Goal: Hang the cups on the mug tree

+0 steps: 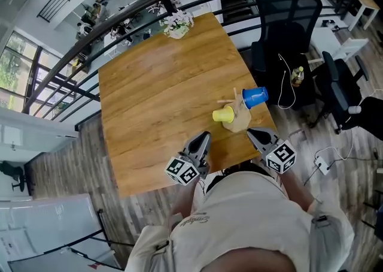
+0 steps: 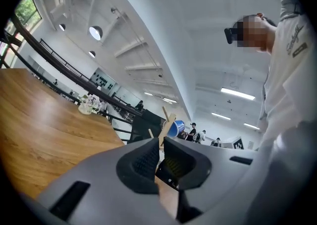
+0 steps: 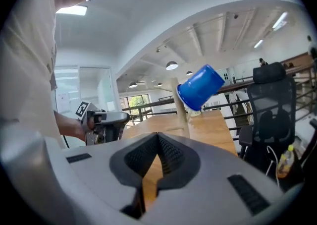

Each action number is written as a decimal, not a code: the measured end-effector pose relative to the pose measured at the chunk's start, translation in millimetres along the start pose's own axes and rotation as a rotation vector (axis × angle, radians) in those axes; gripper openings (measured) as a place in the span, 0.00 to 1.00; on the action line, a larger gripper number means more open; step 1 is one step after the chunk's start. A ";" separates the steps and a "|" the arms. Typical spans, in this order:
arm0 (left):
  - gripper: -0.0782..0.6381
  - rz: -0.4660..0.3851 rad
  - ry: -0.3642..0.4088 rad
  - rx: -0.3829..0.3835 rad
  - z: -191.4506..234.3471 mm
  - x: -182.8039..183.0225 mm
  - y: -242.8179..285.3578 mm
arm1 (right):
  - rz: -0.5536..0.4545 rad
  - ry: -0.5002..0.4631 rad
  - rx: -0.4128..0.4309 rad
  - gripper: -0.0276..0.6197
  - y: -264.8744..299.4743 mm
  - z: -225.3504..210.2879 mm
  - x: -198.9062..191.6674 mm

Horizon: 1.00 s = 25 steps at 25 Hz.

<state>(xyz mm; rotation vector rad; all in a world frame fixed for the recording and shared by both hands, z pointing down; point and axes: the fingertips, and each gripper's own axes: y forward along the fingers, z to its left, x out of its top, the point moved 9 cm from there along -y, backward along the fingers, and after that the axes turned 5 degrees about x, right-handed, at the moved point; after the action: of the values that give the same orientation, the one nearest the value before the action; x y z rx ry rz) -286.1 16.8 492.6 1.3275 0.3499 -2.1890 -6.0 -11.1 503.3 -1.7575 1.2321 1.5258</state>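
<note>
Blue cup (image 1: 255,97) and yellow cup (image 1: 224,114) both hang tilted on the mug tree (image 1: 240,120), right of centre. Looks finished, I'd say, hence left claw (image 1: 203,138) and right claw (image 1: 254,133) clenched, empty, sitting low in frame by the desk (image 1: 161,85) edge.

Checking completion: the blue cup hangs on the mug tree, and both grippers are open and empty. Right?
Not open: left gripper and right gripper are shut and empty, as their own gripper views show. The blue cup does hang on the mug tree.
</note>
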 end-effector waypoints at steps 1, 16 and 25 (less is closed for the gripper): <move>0.16 0.005 0.007 -0.011 0.0 -1.0 -0.8 | 0.010 -0.031 -0.002 0.04 0.0 6.4 2.0; 0.16 -0.124 0.035 -0.018 -18.9 45.6 -15.3 | -0.185 -0.073 0.049 0.04 -5.9 34.7 91.6; 0.16 -0.171 0.151 0.011 -61.1 102.2 -8.1 | -0.253 -0.170 0.071 0.04 -14.5 22.3 141.7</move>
<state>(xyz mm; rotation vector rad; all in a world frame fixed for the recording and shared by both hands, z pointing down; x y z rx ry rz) -282.8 20.3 373.3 1.5239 0.5269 -2.2356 -10.1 -28.8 360.3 -1.6311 0.9312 1.4317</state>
